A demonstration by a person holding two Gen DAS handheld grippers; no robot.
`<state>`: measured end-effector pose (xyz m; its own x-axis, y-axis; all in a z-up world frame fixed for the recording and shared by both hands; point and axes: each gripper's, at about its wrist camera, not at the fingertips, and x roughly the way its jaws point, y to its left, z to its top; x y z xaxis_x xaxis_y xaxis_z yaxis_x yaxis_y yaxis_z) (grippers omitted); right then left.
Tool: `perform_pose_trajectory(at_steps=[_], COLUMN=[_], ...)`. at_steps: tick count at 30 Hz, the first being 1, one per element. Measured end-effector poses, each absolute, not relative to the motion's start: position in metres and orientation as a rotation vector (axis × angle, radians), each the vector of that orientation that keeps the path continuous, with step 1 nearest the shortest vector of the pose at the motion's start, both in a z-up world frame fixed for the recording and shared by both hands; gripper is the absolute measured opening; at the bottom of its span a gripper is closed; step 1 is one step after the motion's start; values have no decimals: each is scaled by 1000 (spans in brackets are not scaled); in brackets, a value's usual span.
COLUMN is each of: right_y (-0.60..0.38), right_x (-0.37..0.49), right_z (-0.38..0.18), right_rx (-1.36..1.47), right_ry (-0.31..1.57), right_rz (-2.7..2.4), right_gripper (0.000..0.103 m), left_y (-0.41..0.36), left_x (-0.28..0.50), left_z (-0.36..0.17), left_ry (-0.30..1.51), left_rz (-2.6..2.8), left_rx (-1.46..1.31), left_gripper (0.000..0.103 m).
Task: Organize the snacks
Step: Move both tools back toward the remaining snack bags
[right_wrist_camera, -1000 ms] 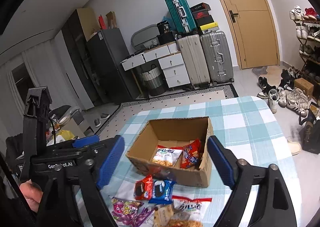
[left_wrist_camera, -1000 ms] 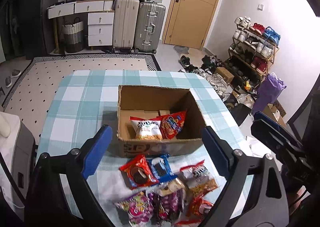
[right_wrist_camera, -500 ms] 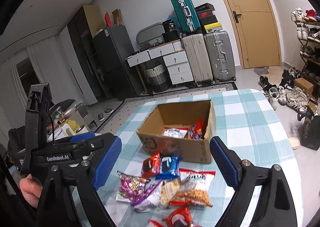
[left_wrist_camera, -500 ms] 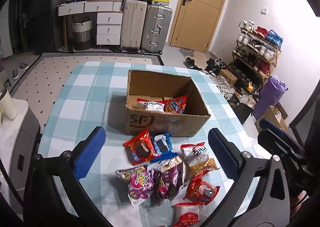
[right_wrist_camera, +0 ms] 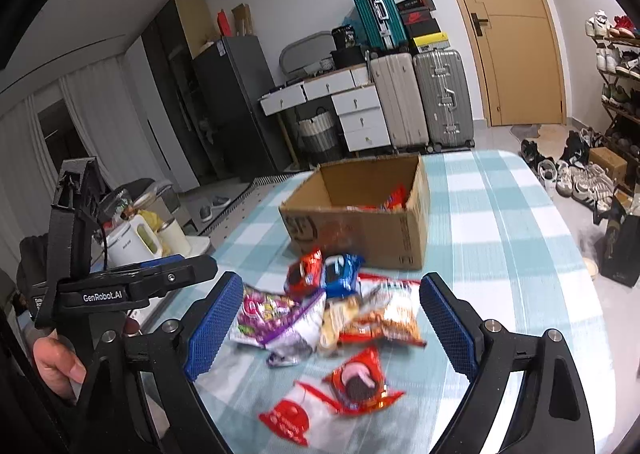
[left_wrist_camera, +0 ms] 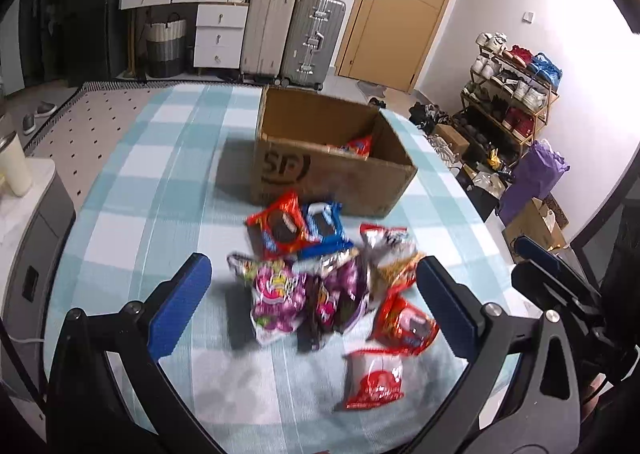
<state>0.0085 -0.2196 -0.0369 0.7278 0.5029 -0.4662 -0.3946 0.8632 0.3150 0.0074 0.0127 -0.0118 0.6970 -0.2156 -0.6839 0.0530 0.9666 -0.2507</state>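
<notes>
An open cardboard box [left_wrist_camera: 328,158] [right_wrist_camera: 360,210] sits on the checked tablecloth with red snack packs inside. In front of it lies a pile of snack packs: a red cookie pack [left_wrist_camera: 280,226] [right_wrist_camera: 304,270], a blue cookie pack [left_wrist_camera: 324,224] [right_wrist_camera: 340,274], purple candy bags [left_wrist_camera: 276,294] [right_wrist_camera: 264,310], an orange chips bag [right_wrist_camera: 384,318], a red pack [left_wrist_camera: 404,326] [right_wrist_camera: 356,378] and a white-red pack [left_wrist_camera: 374,378] [right_wrist_camera: 292,414]. My left gripper [left_wrist_camera: 312,306] is open and empty above the pile. My right gripper [right_wrist_camera: 328,326] is open and empty above the pile too.
The table's right edge [right_wrist_camera: 592,294] drops to the floor with shoes and a shoe rack [left_wrist_camera: 508,94]. A kettle and cup [right_wrist_camera: 136,238] stand on a side unit to the left. Suitcases [left_wrist_camera: 292,34] and drawers stand behind.
Both grippers have pulled back from the box and lowered toward the near end of the table, so the whole snack pile now lies between the fingers. Both stayed open.
</notes>
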Motion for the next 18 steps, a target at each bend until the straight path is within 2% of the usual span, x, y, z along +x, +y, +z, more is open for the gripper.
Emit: perform_pose_trajectory(at_steps=[18], right_y=[-210], right_x=[4], right_z=[-113], right_rx=[152], right_ry=[724], right_rz=[456], right_gripper=[91], left_y=[10], left_x=[-16], left_z=[-66], left_ry=[866], left_rz=[-171], left_rx=[-258], left_gripper=[102])
